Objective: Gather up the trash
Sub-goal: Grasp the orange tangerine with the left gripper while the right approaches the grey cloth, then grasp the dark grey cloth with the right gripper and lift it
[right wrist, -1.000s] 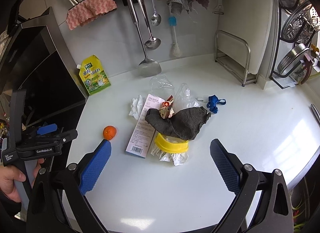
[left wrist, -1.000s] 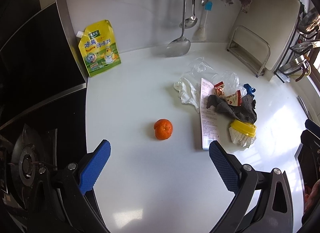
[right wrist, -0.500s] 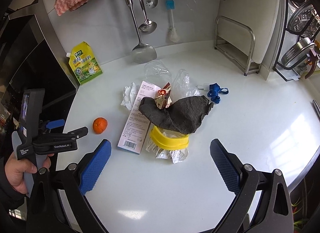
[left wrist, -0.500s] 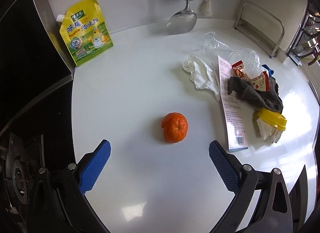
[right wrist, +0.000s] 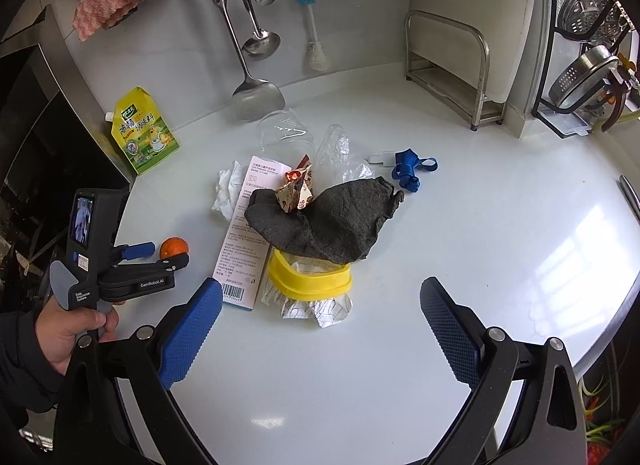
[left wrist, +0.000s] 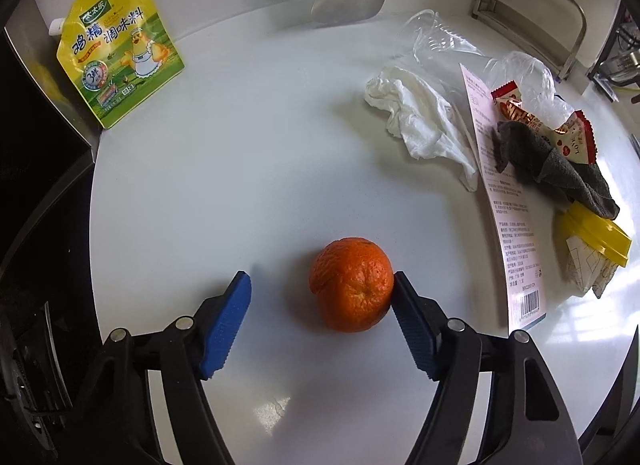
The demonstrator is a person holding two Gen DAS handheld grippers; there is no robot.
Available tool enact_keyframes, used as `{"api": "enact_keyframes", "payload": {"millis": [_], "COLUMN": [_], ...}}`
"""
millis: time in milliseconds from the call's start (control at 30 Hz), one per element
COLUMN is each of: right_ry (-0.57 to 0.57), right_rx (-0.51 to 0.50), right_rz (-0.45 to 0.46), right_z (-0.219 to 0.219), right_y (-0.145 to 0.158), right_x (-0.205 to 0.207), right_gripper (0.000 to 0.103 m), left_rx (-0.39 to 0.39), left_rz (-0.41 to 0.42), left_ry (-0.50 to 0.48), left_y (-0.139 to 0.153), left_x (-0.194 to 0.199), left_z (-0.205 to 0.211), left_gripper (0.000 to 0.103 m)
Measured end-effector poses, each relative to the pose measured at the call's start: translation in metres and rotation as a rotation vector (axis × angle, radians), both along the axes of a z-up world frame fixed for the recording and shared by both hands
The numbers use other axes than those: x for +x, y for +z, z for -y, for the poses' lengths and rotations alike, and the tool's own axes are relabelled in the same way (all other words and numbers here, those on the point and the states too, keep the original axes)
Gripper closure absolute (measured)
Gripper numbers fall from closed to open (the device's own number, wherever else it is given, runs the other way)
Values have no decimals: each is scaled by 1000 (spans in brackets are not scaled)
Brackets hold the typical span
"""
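Observation:
An orange peel ball [left wrist: 352, 285] lies on the white counter [left wrist: 240, 185] between the blue pads of my left gripper [left wrist: 320, 281]. The jaws are closing; the right pad touches the peel and the left pad stands apart from it. The right wrist view shows this gripper [right wrist: 168, 255] in a hand, at the orange [right wrist: 173, 248]. To the right lies a trash pile: a pink box [left wrist: 504, 201], white tissue [left wrist: 420, 113], a dark grey cloth [right wrist: 328, 221], a yellow lid [right wrist: 310, 285] and a snack wrapper [right wrist: 298, 189]. My right gripper [right wrist: 320, 289] hovers open before the pile, holding nothing.
A yellow seasoning pouch [left wrist: 116, 49] leans on the wall by the black stove [left wrist: 36, 225]. A steel spatula [right wrist: 256, 97] and ladles hang behind. A clear plastic cup [right wrist: 284, 129], a blue strap [right wrist: 412, 169], a metal rack [right wrist: 448, 65] and a dish rack [right wrist: 584, 65] stand further right.
My left gripper dropped down to the orange, and its jaws narrowed around it. My right gripper moved slightly closer to the trash pile and stayed wide.

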State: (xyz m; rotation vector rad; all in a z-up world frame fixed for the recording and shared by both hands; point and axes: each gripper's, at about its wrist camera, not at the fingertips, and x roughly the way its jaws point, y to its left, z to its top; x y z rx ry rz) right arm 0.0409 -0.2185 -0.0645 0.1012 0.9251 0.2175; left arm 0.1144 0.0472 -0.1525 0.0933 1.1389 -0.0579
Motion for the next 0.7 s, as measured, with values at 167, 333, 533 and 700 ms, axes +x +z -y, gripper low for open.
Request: {"api": "enact_keyframes", "payload": {"millis": [167, 333, 533, 700], "right_ry": [25, 96, 214, 318], "right_rx": [-14, 20, 11, -119], "right_rz": [-10, -18, -35, -47], "right_z": [-4, -13, -35, -62], "right_y": [-8, -13, -21, -32], "right_x": [27, 58, 77, 80], "right_gripper": [9, 9, 9, 9], "left_rx": [-58, -75, -104, -109], "left_rz": [-6, 28, 41, 32], "left_ry": [-15, -27, -25, -24], "left_y": [7, 22, 36, 35], "left_x": [2, -7, -14, -20], "left_z": [1, 1, -2, -2], "left_gripper": [84, 87, 87, 87]}}
